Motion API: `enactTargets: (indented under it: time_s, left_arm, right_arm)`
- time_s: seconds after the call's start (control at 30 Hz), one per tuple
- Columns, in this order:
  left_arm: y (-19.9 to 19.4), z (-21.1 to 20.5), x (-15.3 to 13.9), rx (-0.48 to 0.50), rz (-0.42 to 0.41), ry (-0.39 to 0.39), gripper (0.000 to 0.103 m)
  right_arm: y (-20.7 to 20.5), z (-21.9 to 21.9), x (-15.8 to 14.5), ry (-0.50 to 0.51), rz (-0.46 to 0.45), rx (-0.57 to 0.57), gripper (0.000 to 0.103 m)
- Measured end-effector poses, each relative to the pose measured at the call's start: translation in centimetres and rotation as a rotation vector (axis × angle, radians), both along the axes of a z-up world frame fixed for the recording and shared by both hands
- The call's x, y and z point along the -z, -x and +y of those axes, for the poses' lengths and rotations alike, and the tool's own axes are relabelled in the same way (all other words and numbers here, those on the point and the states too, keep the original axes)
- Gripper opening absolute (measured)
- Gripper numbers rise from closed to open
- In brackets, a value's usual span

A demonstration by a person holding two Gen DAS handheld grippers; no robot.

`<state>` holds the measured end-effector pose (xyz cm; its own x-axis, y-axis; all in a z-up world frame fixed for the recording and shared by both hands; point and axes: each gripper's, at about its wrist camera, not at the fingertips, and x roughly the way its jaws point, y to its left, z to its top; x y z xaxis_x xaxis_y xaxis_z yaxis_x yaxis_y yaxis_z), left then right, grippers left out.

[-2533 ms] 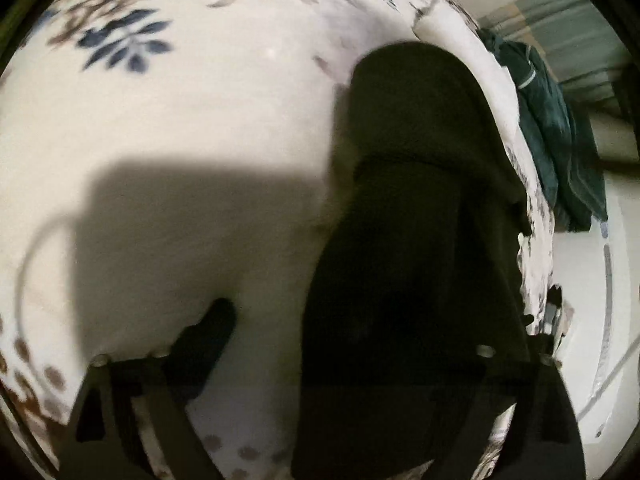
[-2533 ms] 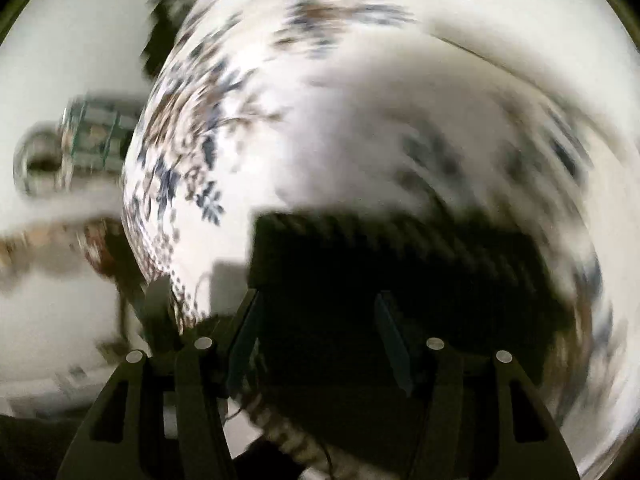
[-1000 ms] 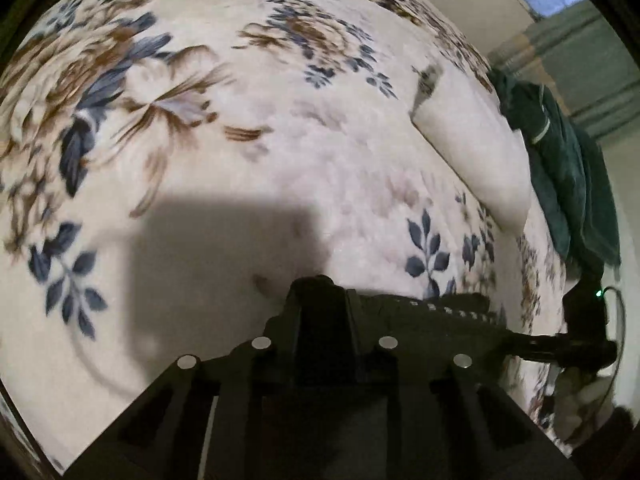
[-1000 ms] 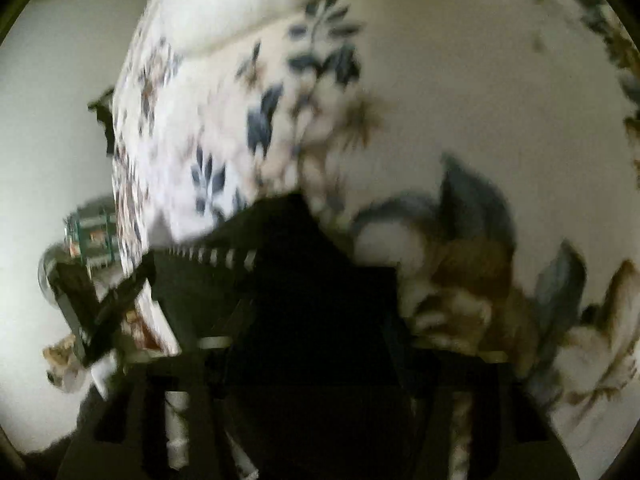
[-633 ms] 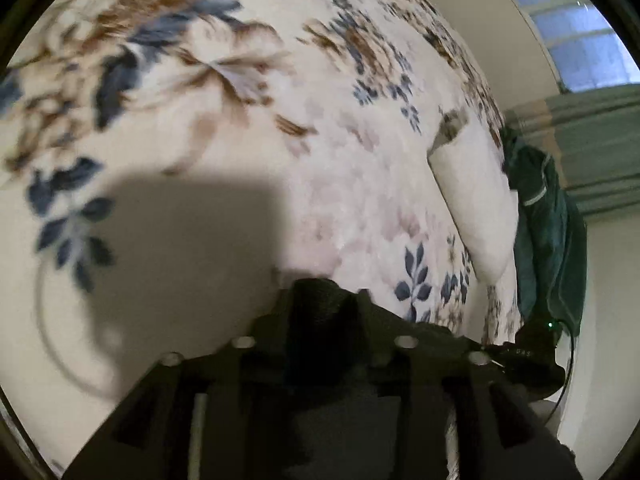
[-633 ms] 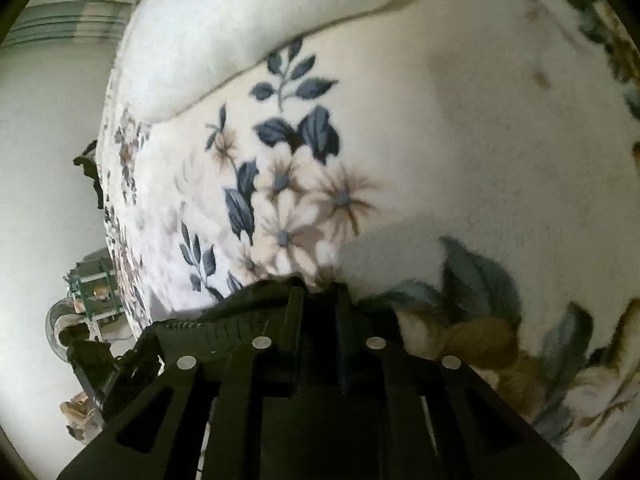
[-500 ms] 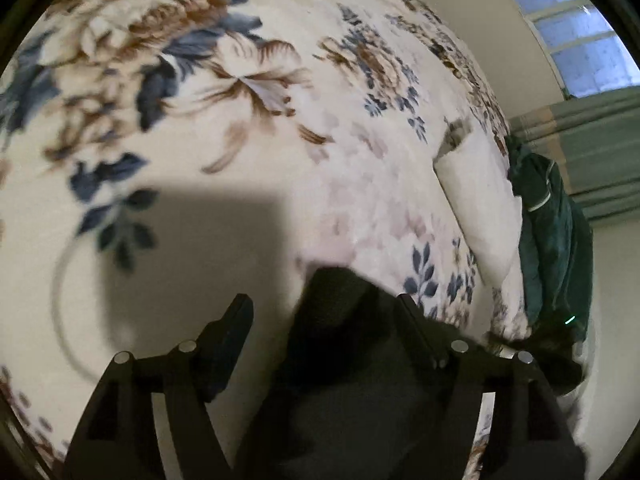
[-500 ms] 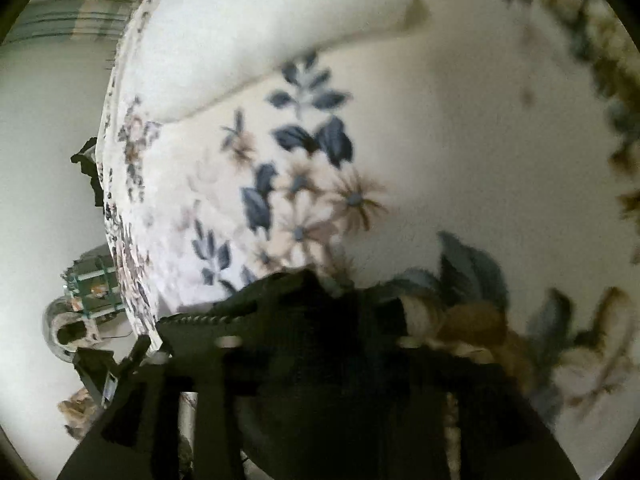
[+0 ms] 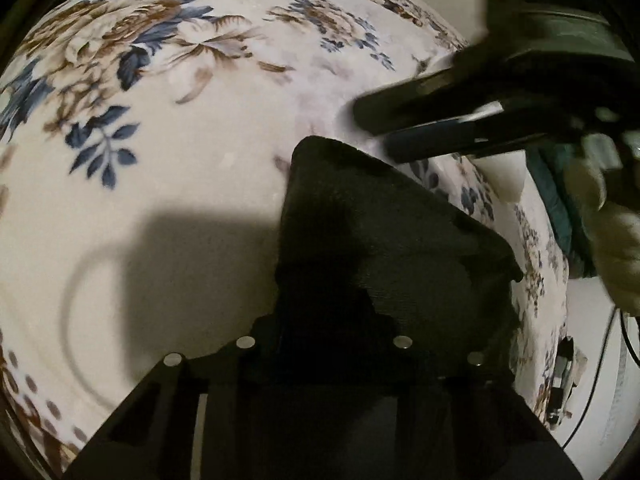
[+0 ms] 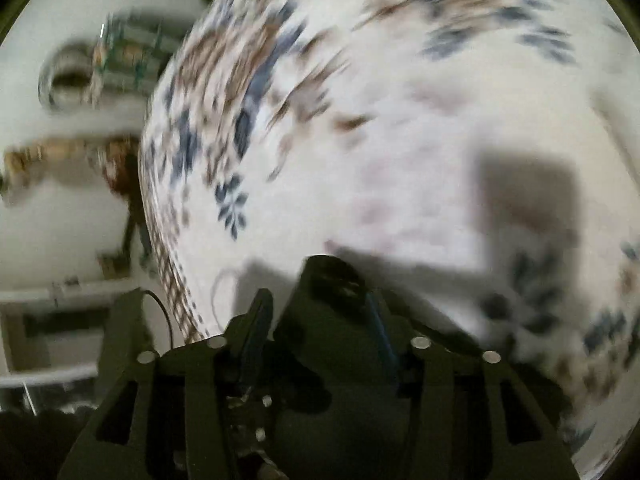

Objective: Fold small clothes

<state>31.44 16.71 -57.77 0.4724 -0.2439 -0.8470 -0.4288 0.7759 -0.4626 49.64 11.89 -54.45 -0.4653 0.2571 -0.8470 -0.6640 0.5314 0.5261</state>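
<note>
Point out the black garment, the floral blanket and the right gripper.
black garment (image 9: 380, 232), left wrist view, middle of the folded cloth
floral blanket (image 9: 168, 152), left wrist view, bare patch left of the garment
right gripper (image 9: 372, 126), left wrist view, between its fingertips

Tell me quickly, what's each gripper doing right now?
Left gripper: shut on the black garment.
Right gripper: open, the black garment between its fingers.

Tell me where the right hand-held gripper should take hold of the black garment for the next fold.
Probably the free far corner of the black garment, approached from its right side: it lies flat and exposed on the floral blanket, nearest the right hand-held gripper.
</note>
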Motion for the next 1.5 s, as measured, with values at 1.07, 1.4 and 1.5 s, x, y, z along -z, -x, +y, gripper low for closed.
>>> enactTargets:
  time_s: [1.07,1.4,1.5]
  left_arm:
    - [-7.1,5.5,1.5,-0.017,-0.014,0.121,0.026]
    - [-7.2,6.4,1.3,-0.062,0.022,0.114,0.020]
    - [-6.9,6.1,0.7,-0.055,0.056,0.113,0.030]
  right_arm:
    - [-2.5,-33.8,4.7,-0.024,0.116,0.951,0.078]
    - [-4.8,-31.0,6.4,-0.054,0.049,0.959,0.011]
    - [-5.0,-32.5,7.3,-0.058,0.169,0.974,0.035]
